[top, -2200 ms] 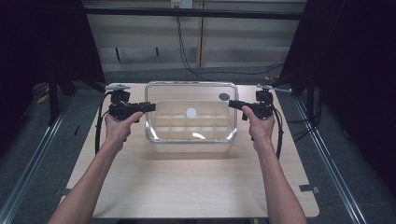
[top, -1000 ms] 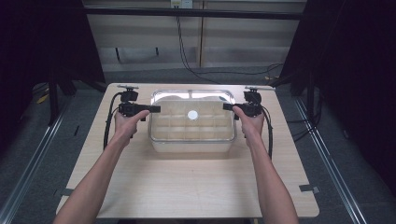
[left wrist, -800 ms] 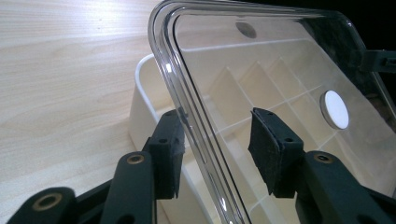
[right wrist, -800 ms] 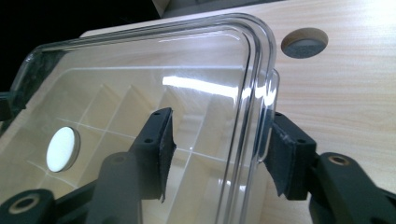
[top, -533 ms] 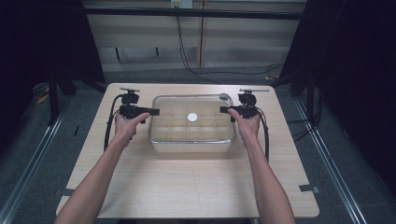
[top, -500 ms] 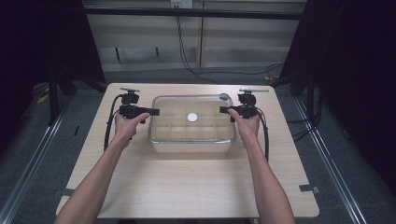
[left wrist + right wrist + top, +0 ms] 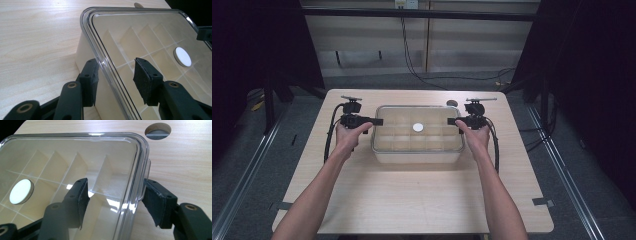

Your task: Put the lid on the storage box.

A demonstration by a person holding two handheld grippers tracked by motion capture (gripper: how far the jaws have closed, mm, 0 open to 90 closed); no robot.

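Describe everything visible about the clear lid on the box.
The clear lid is a transparent rectangle with rounded corners and a raised double rim, plastic by its look, glossy with glare. A white round disc sits at its centre. It lies flat on the cream box, whose grid of dividers shows through it, toward the far side of the wooden table. The left gripper and right gripper each straddle a short edge with jaws spread; contact cannot be told.
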